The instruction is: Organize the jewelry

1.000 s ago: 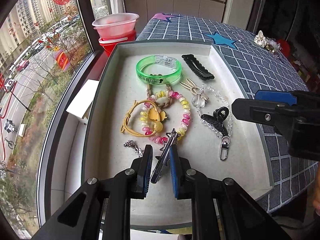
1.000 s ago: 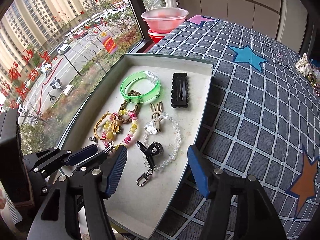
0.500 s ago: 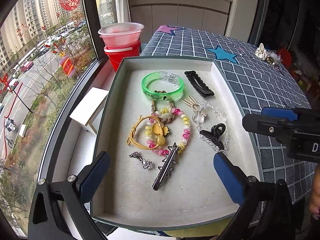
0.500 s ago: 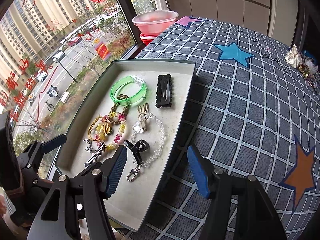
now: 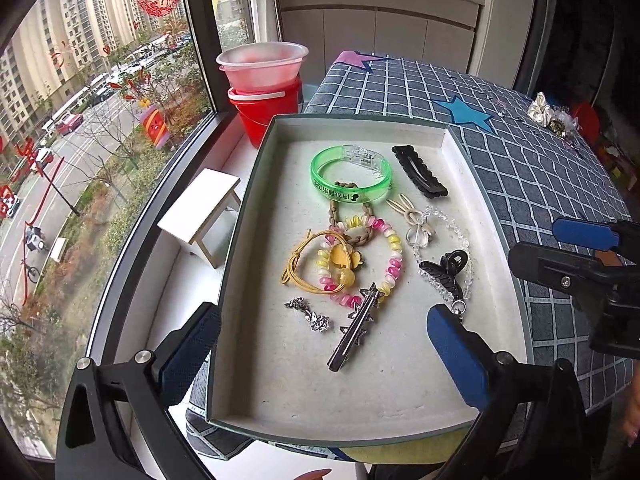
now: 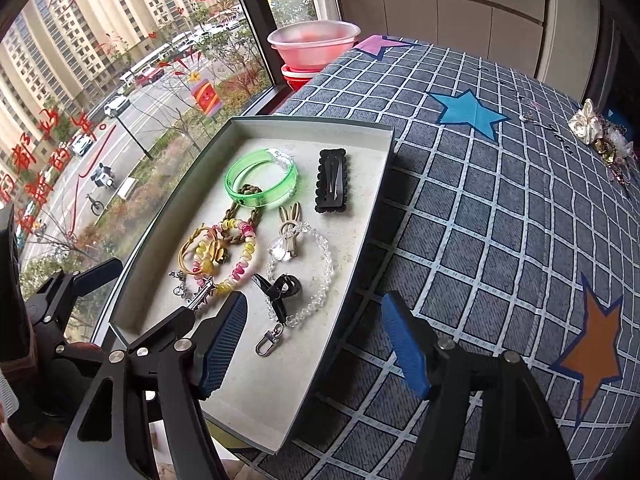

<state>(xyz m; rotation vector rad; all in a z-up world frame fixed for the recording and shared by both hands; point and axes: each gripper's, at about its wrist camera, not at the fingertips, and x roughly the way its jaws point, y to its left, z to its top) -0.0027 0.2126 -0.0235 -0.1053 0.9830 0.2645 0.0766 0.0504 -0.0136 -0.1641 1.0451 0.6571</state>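
Observation:
A grey tray (image 5: 256, 184) (image 6: 376, 184) on the checked table holds jewelry: a green bangle (image 5: 350, 176) (image 6: 262, 180), a black snap clip (image 5: 418, 172) (image 6: 332, 186), a pink-yellow bead bracelet (image 5: 394, 256) (image 6: 244, 252), a yellow cord tie (image 5: 298, 268), a clear bead chain with black claw clip (image 5: 444, 270) (image 6: 280, 288), a silver spiked hair clip (image 5: 354, 328) (image 6: 200, 294) and a small silver charm (image 5: 308, 316). My left gripper (image 5: 320, 354) is open and empty above the tray's near end. My right gripper (image 6: 314, 342) is open and empty over the tray's right rim.
Stacked pink and red plastic tubs (image 5: 264, 80) (image 6: 314, 46) stand by the window behind the tray. A heap of more jewelry with a cream fabric flower (image 5: 550, 114) (image 6: 600, 132) lies at the table's far right. A small white stool (image 5: 200, 216) sits left of the tray.
My left gripper has let go of the silver spiked hair clip, opened wide and drawn back and up. The clip now lies in the tray. The right gripper has pulled back slightly.

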